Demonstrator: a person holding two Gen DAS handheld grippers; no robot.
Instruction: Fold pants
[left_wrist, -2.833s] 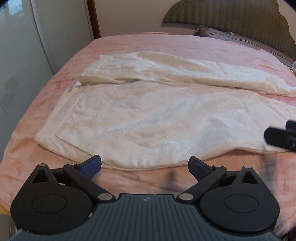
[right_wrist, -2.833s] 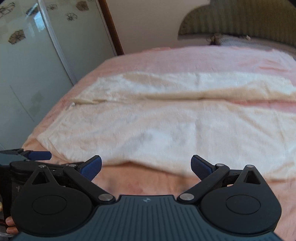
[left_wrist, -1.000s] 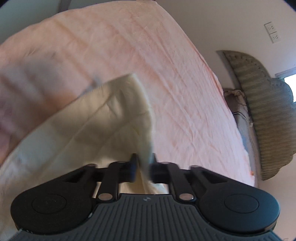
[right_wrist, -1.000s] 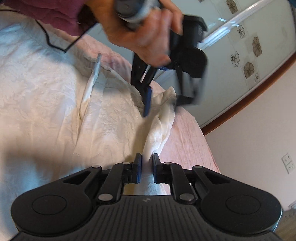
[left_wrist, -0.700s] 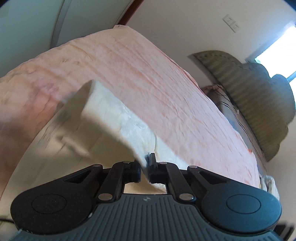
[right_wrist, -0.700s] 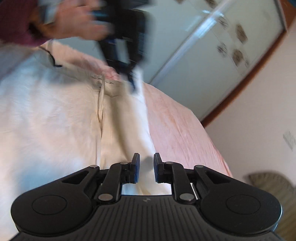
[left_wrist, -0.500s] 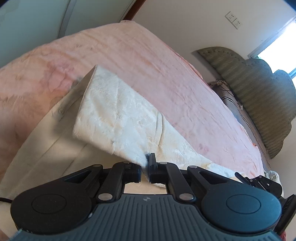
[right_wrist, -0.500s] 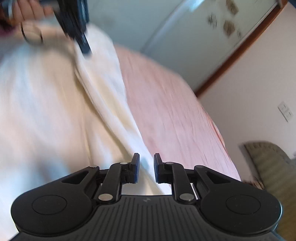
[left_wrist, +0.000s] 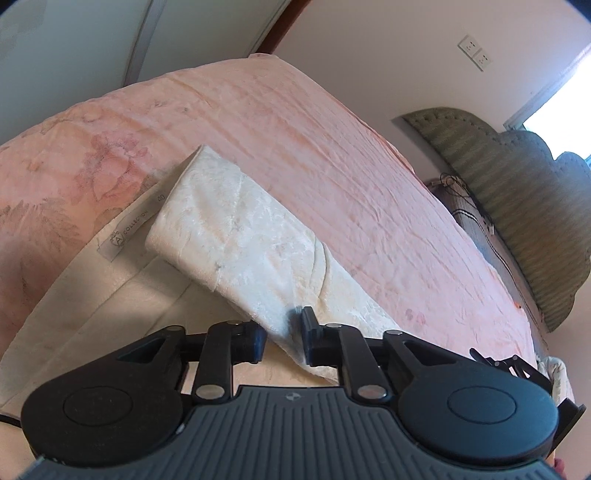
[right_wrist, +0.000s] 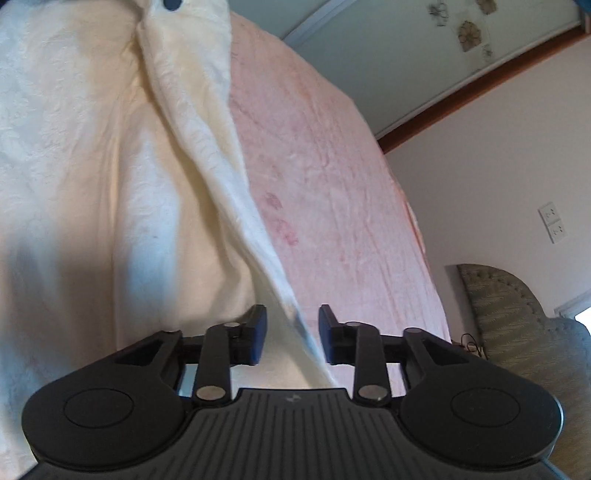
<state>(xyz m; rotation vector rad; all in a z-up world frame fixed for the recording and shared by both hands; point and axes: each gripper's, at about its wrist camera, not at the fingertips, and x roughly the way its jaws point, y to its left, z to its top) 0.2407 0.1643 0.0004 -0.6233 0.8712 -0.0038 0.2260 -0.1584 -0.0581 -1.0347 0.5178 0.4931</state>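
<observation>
Cream textured pants (left_wrist: 236, 243) lie on a pink bed (left_wrist: 332, 155), one half folded over the other; a size label (left_wrist: 129, 230) shows at the waistband. My left gripper (left_wrist: 282, 334) is open a little, with the folded edge lying loose between its fingers. In the right wrist view the pants (right_wrist: 110, 166) spread to the left, a long folded edge running up the frame. My right gripper (right_wrist: 291, 332) is open, and that edge passes between its fingers without being clamped.
A green padded headboard (left_wrist: 517, 206) and a pillow with a cable stand at the bed's far end. Glass wardrobe doors (right_wrist: 406, 48) and a wall with sockets (right_wrist: 554, 221) run along the bed's side. The right gripper's tip (left_wrist: 506, 363) shows low right.
Both grippers were shut on the pants' edge and carried it across. Both have now opened and the folded half rests on the lower half.
</observation>
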